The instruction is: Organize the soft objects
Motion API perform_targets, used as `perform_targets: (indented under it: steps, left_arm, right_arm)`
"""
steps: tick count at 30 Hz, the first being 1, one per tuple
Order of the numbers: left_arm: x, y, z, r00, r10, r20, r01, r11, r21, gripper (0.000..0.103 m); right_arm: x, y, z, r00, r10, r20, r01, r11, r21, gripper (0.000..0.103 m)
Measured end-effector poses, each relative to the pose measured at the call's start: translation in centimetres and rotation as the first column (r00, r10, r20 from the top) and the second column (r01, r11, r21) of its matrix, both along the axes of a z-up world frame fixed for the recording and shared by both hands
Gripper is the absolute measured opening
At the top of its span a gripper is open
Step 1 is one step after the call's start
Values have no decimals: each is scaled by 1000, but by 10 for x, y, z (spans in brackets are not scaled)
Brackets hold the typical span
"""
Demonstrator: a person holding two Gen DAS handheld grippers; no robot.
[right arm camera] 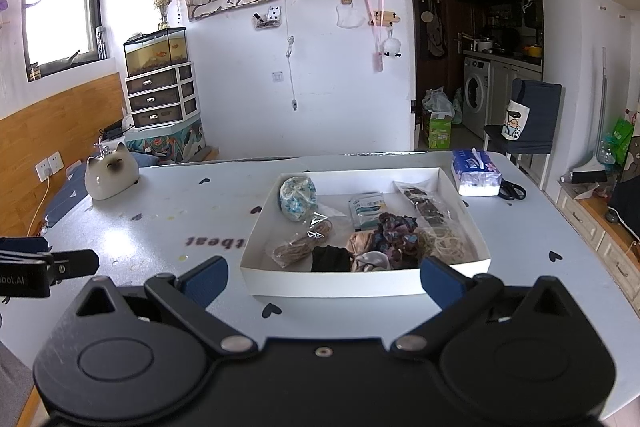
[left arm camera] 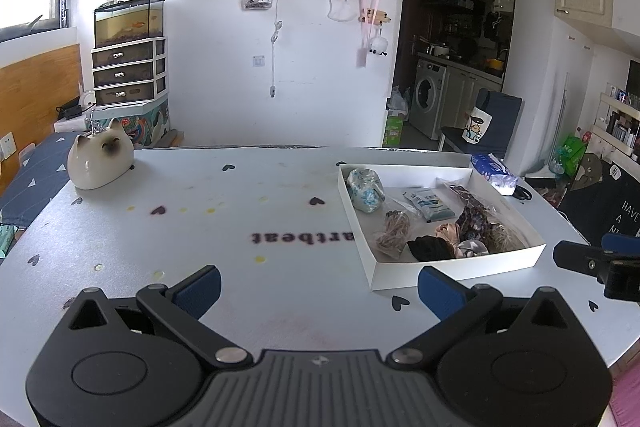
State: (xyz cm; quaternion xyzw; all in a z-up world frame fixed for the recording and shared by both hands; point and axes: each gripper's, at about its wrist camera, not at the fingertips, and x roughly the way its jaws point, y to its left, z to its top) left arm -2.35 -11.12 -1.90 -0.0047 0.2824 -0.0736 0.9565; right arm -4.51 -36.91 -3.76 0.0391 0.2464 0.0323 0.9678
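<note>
The left tool (left arm camera: 319, 287) is seen spread wide w/ nothing between its blue pads, held low over the pale counter (left arm camera: 200, 211) printed w/ small hearts. The right tool (right arm camera: 324, 281) is also spread wide and empty, just in front of the near wall of a white box (right arm camera: 360, 283). The soft objects are all found inside this box, which sits on the right part of the counter: a blue-white cloth bundle (right arm camera: 298, 198) at the far left corner, a bagged tan cord (right arm camera: 300, 247) nearer, a black scrunchie (right arm camera: 331, 259), a grey one (right arm camera: 372, 261) and a pink-beige one (right arm camera: 360, 241) along the near wall, a dark floral scrunchie (right arm camera: 394, 235) approx. in the middle, a flat blue-white packet (right arm camera: 366, 211) behind it, and a bag w/ rubber bands (right arm camera: 444, 243) at the right side. A tissue pack (right arm camera: 476, 173) lies beside the far right corner of the box, scissors (right arm camera: 512, 190) just beside it. A ceramic cat (left arm camera: 100, 163) stands at the far left of the counter, well apart from the box.
</note>
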Motion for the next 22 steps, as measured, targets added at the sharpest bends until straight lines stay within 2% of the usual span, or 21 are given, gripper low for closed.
perform_targets:
  steps: [22]
  left_arm:
    - [-3, 1, 0, 1000, 12, -11, -13, 1000, -6, 103]
  right_arm:
    - [-1, 1, 0, 1000, 0, -1, 0, 1000, 1, 103]
